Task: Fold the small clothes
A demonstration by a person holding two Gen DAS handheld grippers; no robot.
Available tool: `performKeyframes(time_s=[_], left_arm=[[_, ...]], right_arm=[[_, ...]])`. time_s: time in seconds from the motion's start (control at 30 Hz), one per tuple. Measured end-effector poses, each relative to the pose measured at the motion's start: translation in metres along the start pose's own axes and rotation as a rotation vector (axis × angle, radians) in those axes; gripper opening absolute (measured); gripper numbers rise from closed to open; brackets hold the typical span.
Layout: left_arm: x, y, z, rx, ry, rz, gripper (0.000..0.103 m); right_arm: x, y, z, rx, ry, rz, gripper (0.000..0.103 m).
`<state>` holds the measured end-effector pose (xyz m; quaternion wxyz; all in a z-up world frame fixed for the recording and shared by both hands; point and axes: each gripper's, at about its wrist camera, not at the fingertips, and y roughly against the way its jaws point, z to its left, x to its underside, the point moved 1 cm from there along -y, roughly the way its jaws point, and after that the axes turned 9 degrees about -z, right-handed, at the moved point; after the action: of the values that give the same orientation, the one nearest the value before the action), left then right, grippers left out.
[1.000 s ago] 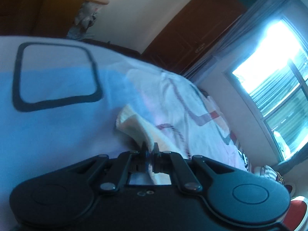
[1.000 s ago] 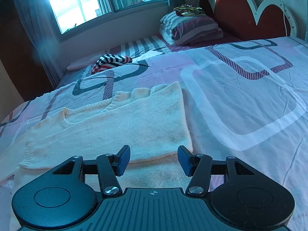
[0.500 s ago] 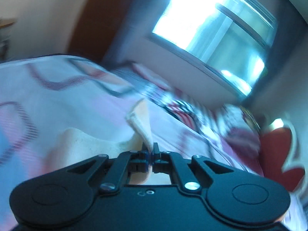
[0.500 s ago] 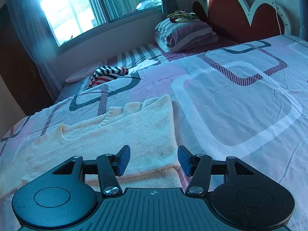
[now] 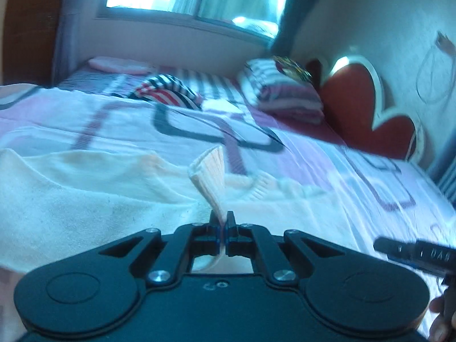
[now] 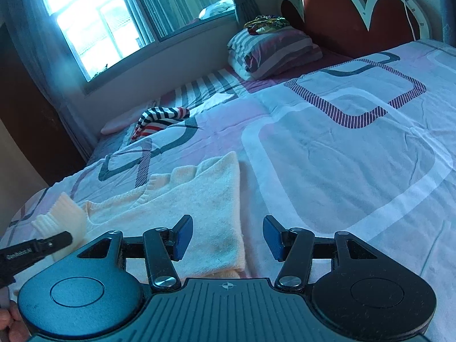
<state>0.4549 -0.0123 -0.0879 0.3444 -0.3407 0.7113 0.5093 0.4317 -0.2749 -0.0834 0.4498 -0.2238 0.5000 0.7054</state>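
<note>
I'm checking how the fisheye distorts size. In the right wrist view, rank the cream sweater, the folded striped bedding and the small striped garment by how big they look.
1. Cream sweater, largest, though nearest the camera.
2. Folded striped bedding.
3. Small striped garment, smallest; it lies far off, so its true size is unsure.

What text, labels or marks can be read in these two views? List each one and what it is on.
"DAB" or similar: pale letters on the right hand-held gripper seen from the left wrist view, blurred, so the reading is uncertain.
A small pale printed label on the left hand-held gripper in the right wrist view: too small to read.
The cream sweater and bedsheet carry no text.
</note>
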Motion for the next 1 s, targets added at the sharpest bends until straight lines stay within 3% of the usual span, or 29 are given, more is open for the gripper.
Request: performKeyframes(time_s=[0.13, 0.2, 0.27, 0.33, 0.53, 0.63, 0.8, 0.87, 0.9, 1.0], left_arm=[[0.017, -0.029, -0.025, 0.04, -0.031, 0.089, 0.003], [0.026, -0.037, -0.034, 0.076, -0.062, 0.125, 0.012], [0.024, -0.029, -0.037, 0.108, -0.073, 0.109, 0.051], [0.02, -0.011, -0.03, 0.085, -0.084, 0.057, 0.061], [0.02, 0.061, 0.049, -0.163, -0.098, -0.042, 0.058], [0.026, 0.09, 0.094, -0.281, -0.088, -0.022, 0.059], [0.029, 0.093, 0.143, -0.354, 0.001, 0.025, 0.058], [0.025, 0.088, 0.149, -0.354, 0.015, 0.017, 0.058], [0.023, 0.084, 0.15, -0.355, 0.01, 0.014, 0.058], [0.02, 0.075, 0.153, -0.356, 0.017, 0.018, 0.057]], right_arm=[[-0.004, -0.001, -0.001, -0.022, -0.007, 0.013, 0.055], [-0.003, -0.003, 0.001, -0.039, -0.011, 0.025, 0.055], [-0.001, -0.006, 0.006, -0.063, -0.015, 0.038, 0.055], [0.002, -0.01, 0.012, -0.099, -0.027, 0.053, 0.055], [0.018, -0.037, 0.038, -0.188, -0.071, 0.134, 0.055], [0.024, -0.047, 0.048, -0.21, -0.091, 0.168, 0.055], [0.033, -0.061, 0.069, -0.207, -0.016, 0.18, 0.055], [0.035, -0.067, 0.081, -0.208, 0.042, 0.197, 0.013], [0.036, -0.068, 0.085, -0.203, 0.061, 0.193, 0.006], [0.028, -0.055, 0.099, -0.214, 0.13, 0.118, 0.005]])
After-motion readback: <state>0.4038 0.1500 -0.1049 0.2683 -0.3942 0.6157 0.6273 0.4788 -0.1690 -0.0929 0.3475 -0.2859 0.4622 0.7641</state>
